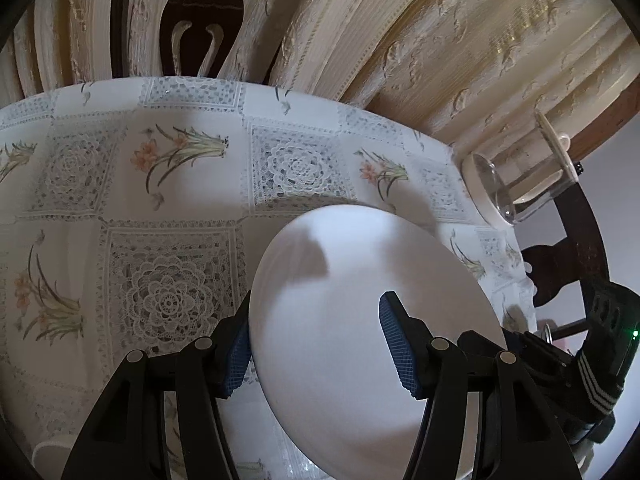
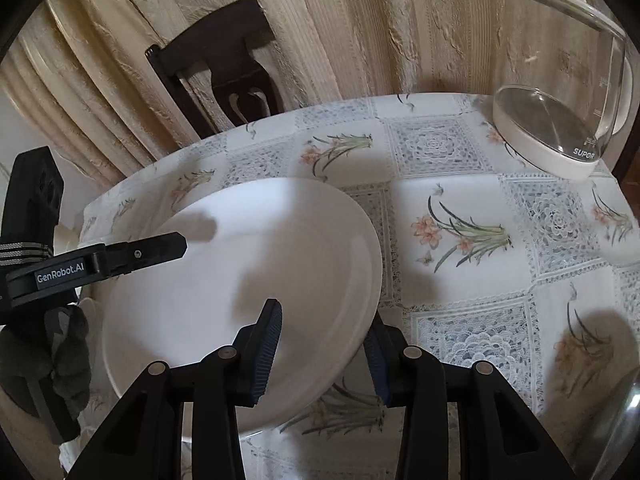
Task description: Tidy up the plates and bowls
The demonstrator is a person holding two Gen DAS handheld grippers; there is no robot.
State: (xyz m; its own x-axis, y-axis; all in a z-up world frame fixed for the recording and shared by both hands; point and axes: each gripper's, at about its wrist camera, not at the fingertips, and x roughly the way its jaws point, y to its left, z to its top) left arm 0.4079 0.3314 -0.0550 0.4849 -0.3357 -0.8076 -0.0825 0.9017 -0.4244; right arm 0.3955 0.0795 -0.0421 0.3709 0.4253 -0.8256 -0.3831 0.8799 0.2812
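The right hand-held gripper straddles the plate rim, jaws wide; the left hand-held gripper does likewise opposite, seemingly sharing the lift off the surface.

A floral lace-patterned tablecloth is spread ahead of the gripper. A glass kettle is seen far ahead to its right. A dark wooden chair and cream curtains are seen beyond.

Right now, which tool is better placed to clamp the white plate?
Right, marginally. The right tool brackets the white plate's rim squarely, one pad above and one just outside. The left tool also spans the rim, but reaches further over the plate face.
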